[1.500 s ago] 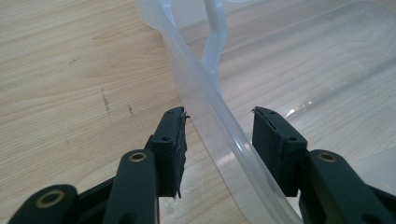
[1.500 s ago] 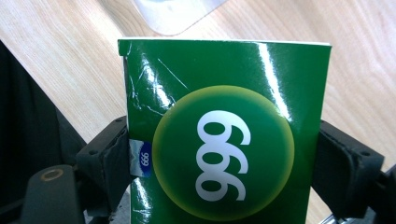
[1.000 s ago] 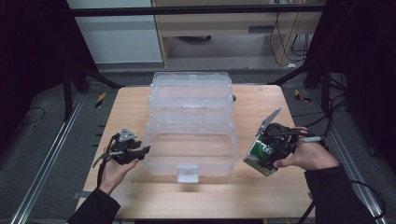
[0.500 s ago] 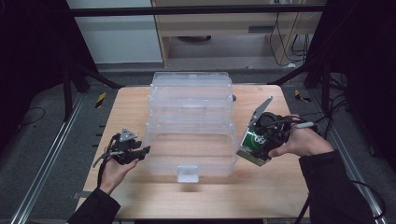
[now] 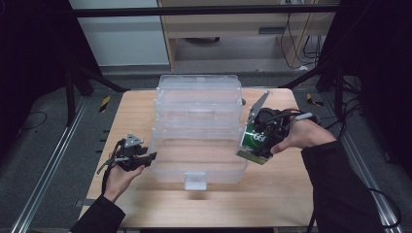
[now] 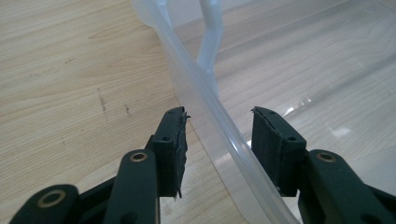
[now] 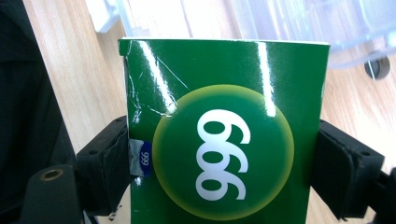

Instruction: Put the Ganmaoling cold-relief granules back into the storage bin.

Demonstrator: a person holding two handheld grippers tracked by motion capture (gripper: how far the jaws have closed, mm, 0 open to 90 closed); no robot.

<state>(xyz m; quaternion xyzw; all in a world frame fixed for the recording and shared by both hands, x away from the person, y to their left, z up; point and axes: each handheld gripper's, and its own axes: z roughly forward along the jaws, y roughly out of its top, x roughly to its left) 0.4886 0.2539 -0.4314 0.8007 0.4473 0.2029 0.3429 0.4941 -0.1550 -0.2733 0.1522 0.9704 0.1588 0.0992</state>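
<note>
My right gripper [image 5: 256,141] has swung the green box [image 7: 219,135] in from the table's right side, and it's now up against the clear bin's [image 5: 197,128] right wall. Jaws clamped on both box edges. My left gripper [image 6: 217,140] sits parted, straddling the bin's left rim, one jaw outside, one inside.

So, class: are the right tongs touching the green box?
Touching. In the right gripper view both jaws of the right tongs press flat against opposite sides of the green box, with no gap.
</note>
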